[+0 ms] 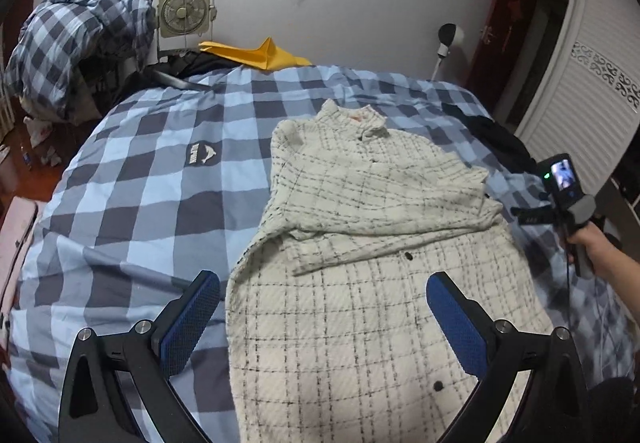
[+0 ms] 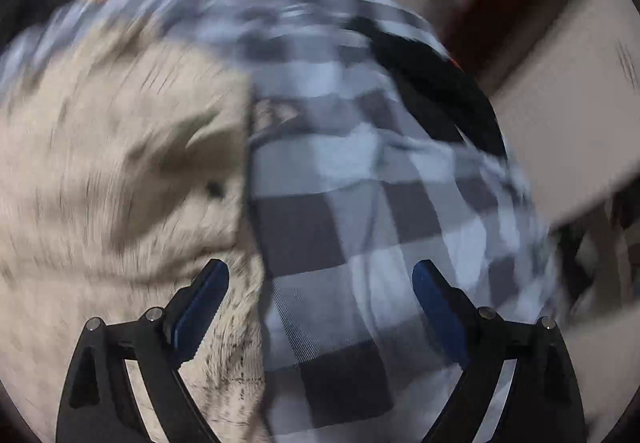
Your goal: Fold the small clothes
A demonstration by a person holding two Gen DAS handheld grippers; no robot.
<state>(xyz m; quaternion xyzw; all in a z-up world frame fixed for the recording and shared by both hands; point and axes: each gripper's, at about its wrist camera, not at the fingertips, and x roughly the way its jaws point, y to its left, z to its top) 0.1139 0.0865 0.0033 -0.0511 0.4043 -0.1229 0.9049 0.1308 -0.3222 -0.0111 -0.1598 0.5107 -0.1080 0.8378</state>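
Note:
A cream shirt with thin black checks point(image 1: 360, 243) lies flat on the blue checked bed cover point(image 1: 152, 183), collar away from me, one sleeve folded across its chest. My left gripper point(image 1: 320, 307) is open and empty, hovering over the shirt's lower left part. The right gripper's body point(image 1: 568, 199) shows at the right edge, held in a hand beside the shirt's right side. In the blurred right wrist view my right gripper point(image 2: 320, 299) is open and empty over the bed cover point(image 2: 340, 243), with the shirt's right edge point(image 2: 120, 183) to its left.
A black garment point(image 1: 500, 143) lies on the bed's far right; it also shows in the right wrist view point(image 2: 432, 83). A yellow cloth point(image 1: 260, 53), a fan point(image 1: 185, 9) and a heaped checked duvet point(image 1: 80, 39) sit at the far left. A white wardrobe point(image 1: 592, 83) stands on the right.

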